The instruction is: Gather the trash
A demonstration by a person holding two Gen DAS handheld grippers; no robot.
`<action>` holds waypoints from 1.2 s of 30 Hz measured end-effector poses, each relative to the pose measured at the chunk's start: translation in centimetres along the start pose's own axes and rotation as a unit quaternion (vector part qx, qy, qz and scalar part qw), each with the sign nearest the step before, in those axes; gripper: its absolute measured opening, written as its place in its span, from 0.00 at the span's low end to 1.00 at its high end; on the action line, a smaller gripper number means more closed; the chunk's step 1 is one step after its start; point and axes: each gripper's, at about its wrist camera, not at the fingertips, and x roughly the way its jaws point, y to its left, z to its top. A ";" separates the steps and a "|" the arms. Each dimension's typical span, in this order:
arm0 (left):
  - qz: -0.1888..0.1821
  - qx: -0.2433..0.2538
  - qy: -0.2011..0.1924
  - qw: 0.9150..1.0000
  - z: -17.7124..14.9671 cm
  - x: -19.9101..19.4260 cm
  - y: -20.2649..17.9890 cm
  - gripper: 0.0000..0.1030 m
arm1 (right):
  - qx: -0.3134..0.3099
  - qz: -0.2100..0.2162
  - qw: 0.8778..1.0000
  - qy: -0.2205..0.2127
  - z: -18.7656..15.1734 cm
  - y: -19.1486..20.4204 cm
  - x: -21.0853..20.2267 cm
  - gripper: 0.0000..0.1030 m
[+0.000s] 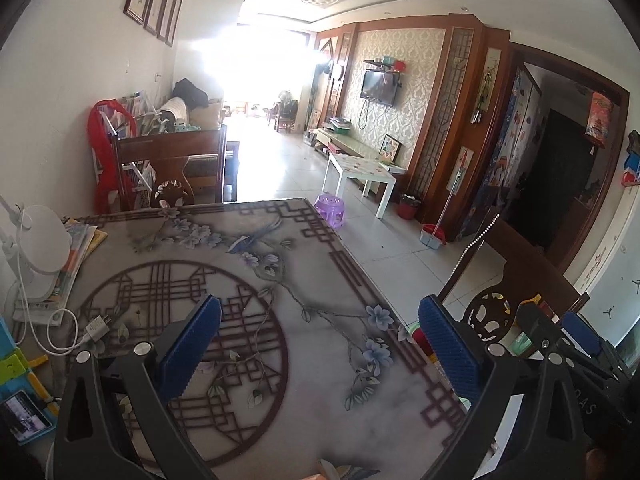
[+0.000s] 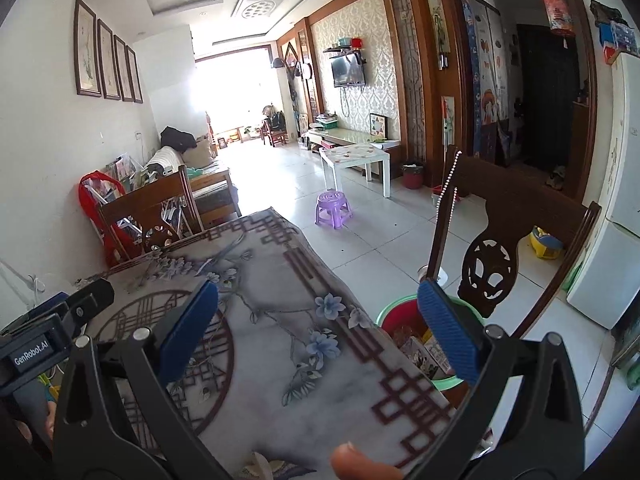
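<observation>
Both tongs spread wide, nothing held. Left gripper [image 1: 320, 344] hovers over the patterned table [image 1: 256, 280]; white charger and cable [image 1: 94, 330] lie left of its left finger. Right gripper [image 2: 318, 328] straddles the table edge; red trash bin [image 2: 404, 330] with wrappers sits just behind its right finger, below table level.

A bench [image 2: 280, 320] fills the foreground. Off the bench's right edge, on the floor, stands a bin [image 2: 404, 332] holding packets, with a chair [image 2: 500, 248] just behind the bin. On the bench's left side lie a stack of books [image 1: 76, 256] and a charger cable [image 1: 76, 332]; beyond the bench's far edge stands a stool [image 2: 333, 209].
</observation>
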 end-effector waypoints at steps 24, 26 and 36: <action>-0.013 0.007 0.013 1.000 0.1 0.1 -1.5 0.92 | -0.021 -0.011 1.000 0.000 -0.1 0.3 -0.3 0.95; -0.017 0.010 0.016 1.000 -0.1 0.2 -1.7 0.92 | -0.023 -0.017 1.000 0.001 -0.3 0.1 -0.4 0.95; -0.020 0.014 0.020 1.000 -0.2 0.3 -2.1 0.92 | -0.017 -0.030 0.999 0.005 -0.4 -0.9 -0.4 0.95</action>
